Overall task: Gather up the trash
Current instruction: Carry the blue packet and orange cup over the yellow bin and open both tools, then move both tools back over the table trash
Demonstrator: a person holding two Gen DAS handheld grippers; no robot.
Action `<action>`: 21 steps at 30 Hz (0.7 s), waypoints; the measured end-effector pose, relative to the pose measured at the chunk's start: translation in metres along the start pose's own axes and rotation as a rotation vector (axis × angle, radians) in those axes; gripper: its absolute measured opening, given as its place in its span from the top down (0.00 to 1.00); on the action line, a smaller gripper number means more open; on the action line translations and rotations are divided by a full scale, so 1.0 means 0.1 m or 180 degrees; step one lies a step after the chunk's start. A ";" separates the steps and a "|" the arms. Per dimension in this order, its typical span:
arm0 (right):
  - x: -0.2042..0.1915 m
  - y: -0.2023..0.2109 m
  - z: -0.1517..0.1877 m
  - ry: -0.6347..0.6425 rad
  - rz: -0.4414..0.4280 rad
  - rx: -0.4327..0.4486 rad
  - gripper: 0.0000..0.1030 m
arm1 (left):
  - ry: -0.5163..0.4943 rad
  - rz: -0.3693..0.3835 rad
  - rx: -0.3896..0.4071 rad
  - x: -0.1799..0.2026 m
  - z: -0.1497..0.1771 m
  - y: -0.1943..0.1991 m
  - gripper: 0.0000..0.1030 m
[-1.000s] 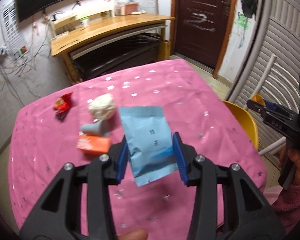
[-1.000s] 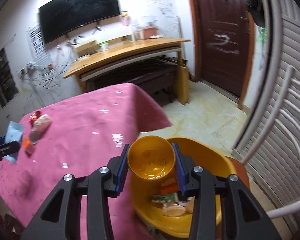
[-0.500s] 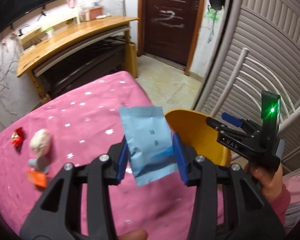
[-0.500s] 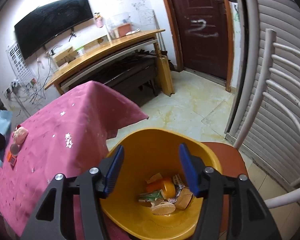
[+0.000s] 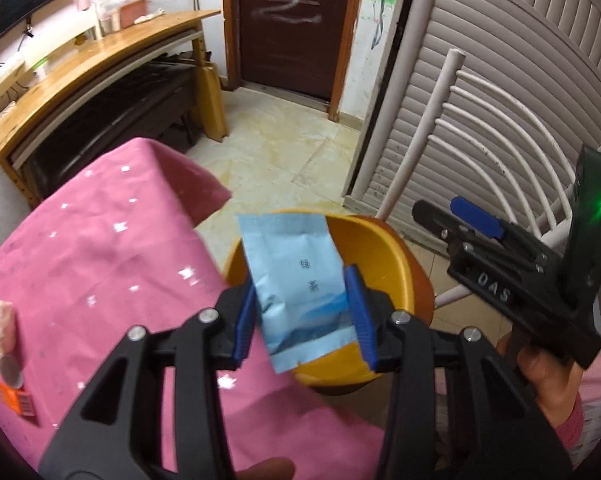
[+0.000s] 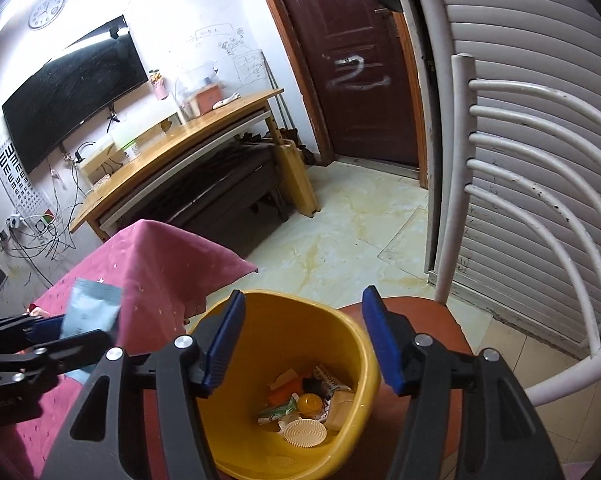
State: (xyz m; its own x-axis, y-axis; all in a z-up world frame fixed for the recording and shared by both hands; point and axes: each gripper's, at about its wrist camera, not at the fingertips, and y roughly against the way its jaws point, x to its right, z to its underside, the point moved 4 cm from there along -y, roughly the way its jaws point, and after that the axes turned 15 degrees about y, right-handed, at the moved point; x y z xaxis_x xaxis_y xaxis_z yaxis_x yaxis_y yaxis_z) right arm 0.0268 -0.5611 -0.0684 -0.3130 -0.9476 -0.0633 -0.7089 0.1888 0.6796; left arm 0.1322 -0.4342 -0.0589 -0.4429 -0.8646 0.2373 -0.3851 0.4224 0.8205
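Observation:
My left gripper (image 5: pixel 300 312) is shut on a light blue packet (image 5: pixel 296 272) and holds it upright over the near rim of the yellow bin (image 5: pixel 384 256). The right wrist view shows that packet (image 6: pixel 92 308) at the far left, beside the pink table. My right gripper (image 6: pixel 303 320) hangs above the bin (image 6: pixel 268 344); its jaws are opening with nothing between them. In the bin lie a yellow cup (image 6: pixel 310 402), a white round brush (image 6: pixel 304 432) and wrappers. A cream wad (image 5: pixel 2 326), a grey cup (image 5: pixel 8 368) and an orange wrapper (image 5: pixel 18 400) lie on the table's left.
The bin stands on the brown seat (image 6: pixel 420 312) of a white chair (image 6: pixel 456 160), right beside the pink table (image 5: pixel 100 260). A slatted shutter wall is behind the chair. A wooden desk (image 5: pixel 100 60) and a dark door stand across the tiled floor.
My left gripper carried the blue packet from over the table's middle to over the bin's rim. My right gripper let go of the yellow cup, which dropped into the bin, and its jaws widened.

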 end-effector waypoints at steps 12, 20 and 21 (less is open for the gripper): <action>-0.01 -0.02 -0.01 0.0006 -0.0028 0.0000 0.46 | 0.0123 -0.0020 0.0063 -0.01 -0.05 -0.04 0.29; -0.12 -0.02 -0.04 0.0093 -0.0092 0.0007 0.43 | 0.0203 -0.0008 0.0144 -0.14 -0.04 0.12 0.29; -0.15 -0.02 -0.04 0.0110 -0.0103 0.0012 0.42 | 0.0218 -0.0010 0.0156 -0.16 -0.05 0.15 0.29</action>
State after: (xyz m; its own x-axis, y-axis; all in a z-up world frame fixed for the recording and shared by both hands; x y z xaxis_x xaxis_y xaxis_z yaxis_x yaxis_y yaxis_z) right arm 0.0355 -0.5483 -0.0656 -0.2678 -0.9616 -0.0600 -0.7208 0.1587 0.6747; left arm 0.1377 -0.4152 -0.0485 -0.3859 -0.8819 0.2710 -0.4264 0.4310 0.7953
